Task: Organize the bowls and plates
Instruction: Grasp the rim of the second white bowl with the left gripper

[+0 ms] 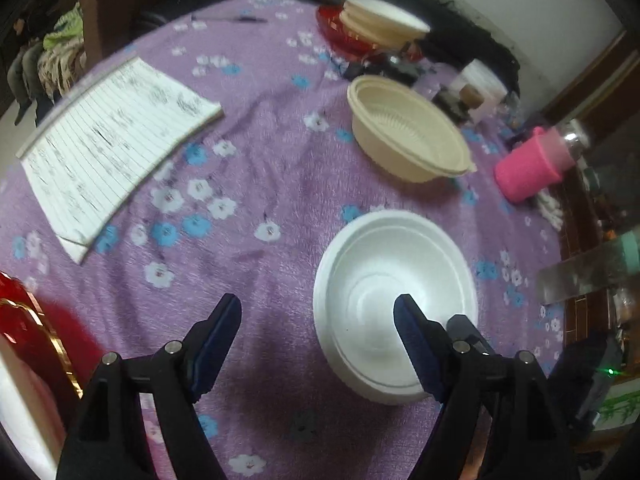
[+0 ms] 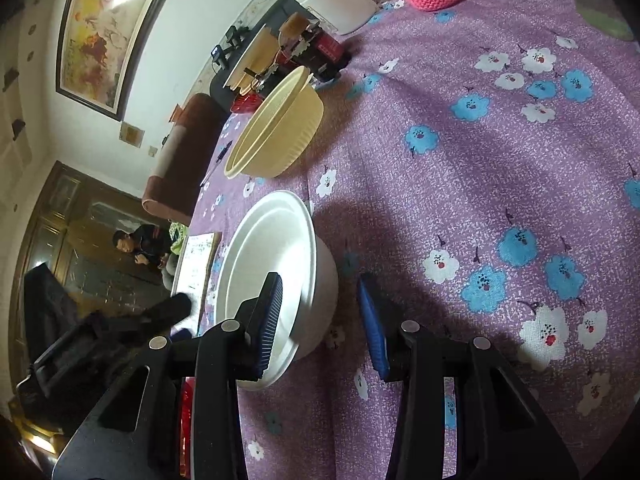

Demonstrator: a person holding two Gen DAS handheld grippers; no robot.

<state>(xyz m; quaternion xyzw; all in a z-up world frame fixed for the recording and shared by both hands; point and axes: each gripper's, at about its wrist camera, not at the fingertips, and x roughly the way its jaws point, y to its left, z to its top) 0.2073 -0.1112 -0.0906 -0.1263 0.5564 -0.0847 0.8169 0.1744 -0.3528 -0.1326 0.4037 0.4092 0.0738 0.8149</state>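
A white foam bowl [image 1: 372,276] stands upright on the purple flowered cloth. My left gripper [image 1: 318,300] hangs open above its left side, with one fingertip over the bowl's inside and the other over bare cloth. My right gripper [image 2: 320,280] straddles the near rim of the white bowl [image 2: 276,240]: one finger is inside and one outside, and a strip of cloth shows between the outer pad and the wall. A cream ribbed bowl [image 1: 408,128] [image 2: 280,132] sits empty just beyond. Farther back, a stack of cream bowls [image 1: 380,16] rests on a red plate [image 1: 340,36].
A lined notebook [image 1: 112,148] lies at the left. A pink knitted cup [image 1: 532,168] stands at the right, near the table's edge. Small clutter and a white tub [image 2: 336,0] crowd the far side. A red gold-rimmed thing [image 1: 24,320] is at the near left. A person sits in the background.
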